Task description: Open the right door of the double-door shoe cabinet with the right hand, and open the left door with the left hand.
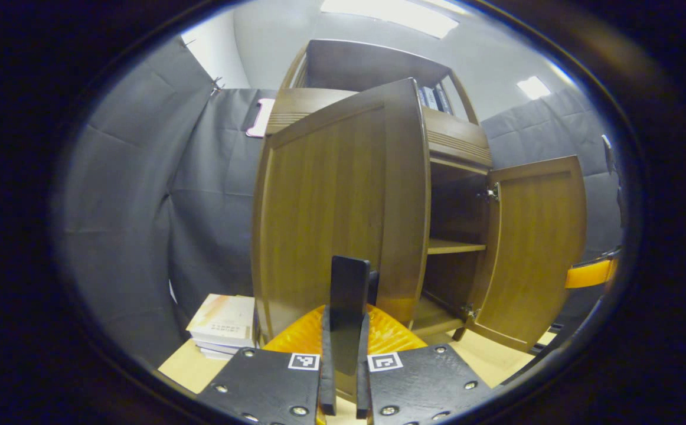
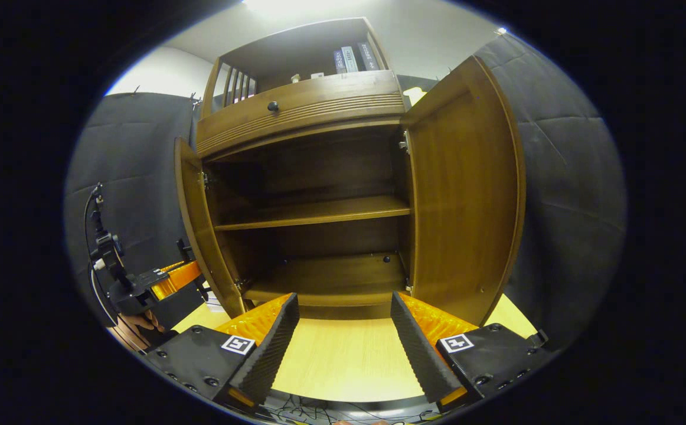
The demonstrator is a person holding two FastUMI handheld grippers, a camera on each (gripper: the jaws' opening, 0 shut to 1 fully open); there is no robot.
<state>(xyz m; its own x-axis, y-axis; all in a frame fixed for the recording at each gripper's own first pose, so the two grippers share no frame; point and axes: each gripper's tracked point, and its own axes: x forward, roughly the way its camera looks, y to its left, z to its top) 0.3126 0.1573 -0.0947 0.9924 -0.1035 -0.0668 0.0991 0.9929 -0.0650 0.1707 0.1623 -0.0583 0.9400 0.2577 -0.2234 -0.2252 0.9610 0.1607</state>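
The wooden shoe cabinet [image 2: 301, 109] stands on the table with both doors swung out. Its left door [image 1: 331, 206] fills the middle of the left gripper view, and my left gripper [image 1: 348, 277] is shut at that door's free edge, with the small dark knob [image 1: 373, 278] at its fingertips. The right door [image 2: 467, 195] stands wide open. My right gripper [image 2: 343, 339] is open in front of the cabinet's bottom shelf [image 2: 325, 274], nothing between its fingers. The left gripper [image 2: 163, 282] is also seen beside the left door [image 2: 192, 236].
A stack of books [image 1: 225, 324] lies on the light wooden table [image 2: 343, 360] left of the cabinet. More books [image 2: 352, 59] stand on the top shelf above a drawer with a knob [image 2: 272, 106]. A hand [image 2: 139, 321] holds the left gripper.
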